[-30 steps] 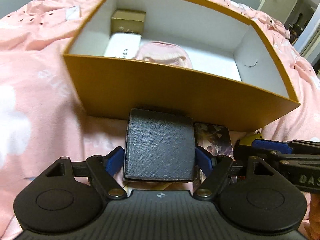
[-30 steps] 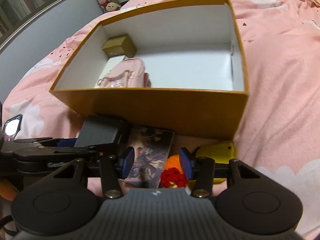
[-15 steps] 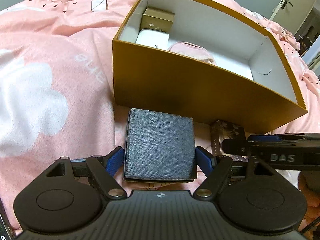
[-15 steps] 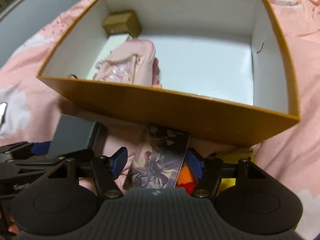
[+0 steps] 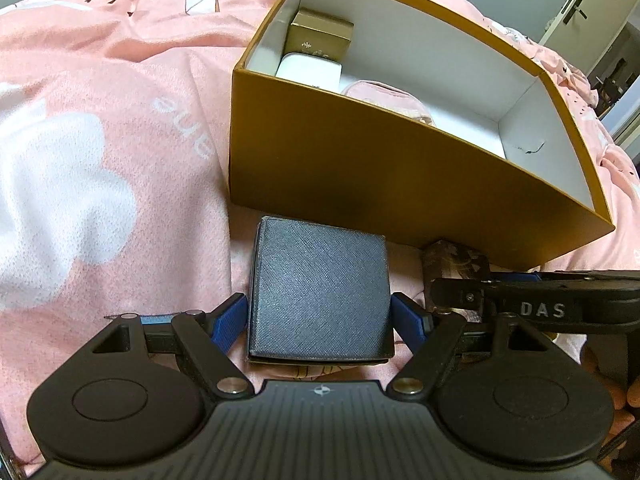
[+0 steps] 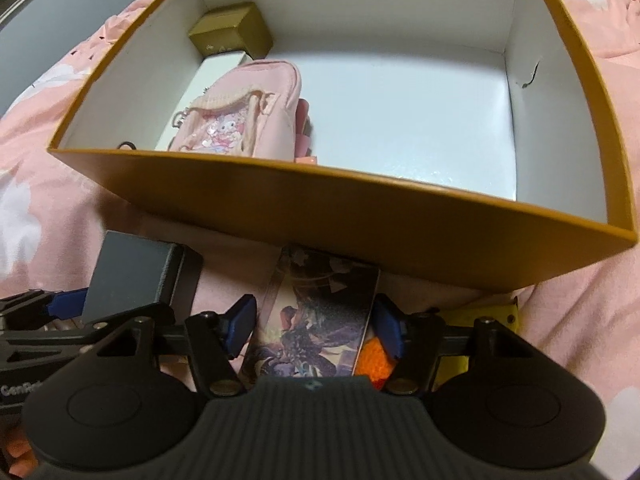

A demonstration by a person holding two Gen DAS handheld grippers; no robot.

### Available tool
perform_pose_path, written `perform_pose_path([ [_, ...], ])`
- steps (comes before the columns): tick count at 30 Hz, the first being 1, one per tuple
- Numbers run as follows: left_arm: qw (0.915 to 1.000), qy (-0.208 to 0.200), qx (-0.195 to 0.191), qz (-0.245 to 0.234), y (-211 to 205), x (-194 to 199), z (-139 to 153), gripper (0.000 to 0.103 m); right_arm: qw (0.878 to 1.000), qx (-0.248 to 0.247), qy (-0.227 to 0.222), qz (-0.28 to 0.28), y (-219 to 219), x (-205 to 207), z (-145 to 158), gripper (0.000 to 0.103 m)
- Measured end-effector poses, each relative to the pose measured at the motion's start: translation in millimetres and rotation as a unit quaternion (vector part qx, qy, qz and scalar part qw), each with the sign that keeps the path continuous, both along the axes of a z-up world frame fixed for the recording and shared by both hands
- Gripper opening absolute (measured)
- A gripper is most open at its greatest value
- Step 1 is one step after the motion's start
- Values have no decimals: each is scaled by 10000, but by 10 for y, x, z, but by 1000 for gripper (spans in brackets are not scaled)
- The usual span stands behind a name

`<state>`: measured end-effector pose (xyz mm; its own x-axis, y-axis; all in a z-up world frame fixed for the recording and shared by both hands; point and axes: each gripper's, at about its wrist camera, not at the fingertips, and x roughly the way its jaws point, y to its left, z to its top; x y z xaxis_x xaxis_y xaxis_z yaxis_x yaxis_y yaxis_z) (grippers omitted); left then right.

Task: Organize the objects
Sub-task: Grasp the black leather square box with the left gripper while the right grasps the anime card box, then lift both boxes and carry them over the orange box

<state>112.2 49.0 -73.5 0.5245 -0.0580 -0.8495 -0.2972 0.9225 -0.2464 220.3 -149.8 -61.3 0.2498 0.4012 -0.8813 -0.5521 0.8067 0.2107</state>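
While the left tool (image 5: 319, 316) points steeply down at the bed (image 5: 100, 152), a dark blue textured box (image 5: 320, 292) sits squarely between its blue pads (image 5: 228, 320). The pads stand right at the box's two sides, but whether they press on it or leave a sliver of space cannot be told. The box rests on the pink bedcover, just in front of the near wall of an open orange cardboard box (image 5: 380, 184).

The right tool (image 6: 316, 322) straddles a slim illustrated card box (image 6: 316, 320) lying flat on the bed, its far end right up against the orange box's near wall. The jaws are closing, with a narrow gap showing at the left pad, so they do not grip it. An orange knitted piece (image 6: 374, 356) and something yellow (image 6: 484, 316) lie just right of the card box, partly hidden by the tool.

Inside the orange box, along its left side, are a gold box (image 6: 232, 32), a white box (image 5: 310, 70) and a pink pouch (image 6: 248, 116).
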Motion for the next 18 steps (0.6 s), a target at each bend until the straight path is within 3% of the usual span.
perform_pose_path([
  [9,9996,-285,12,-15,-26,-100,147,90,9987,387,-322,115,-185,-227,328,63],
  [18,9972,-732,24,-158,-117,-223,494,90,9932,797,-806,255,-310,-425,728,63],
])
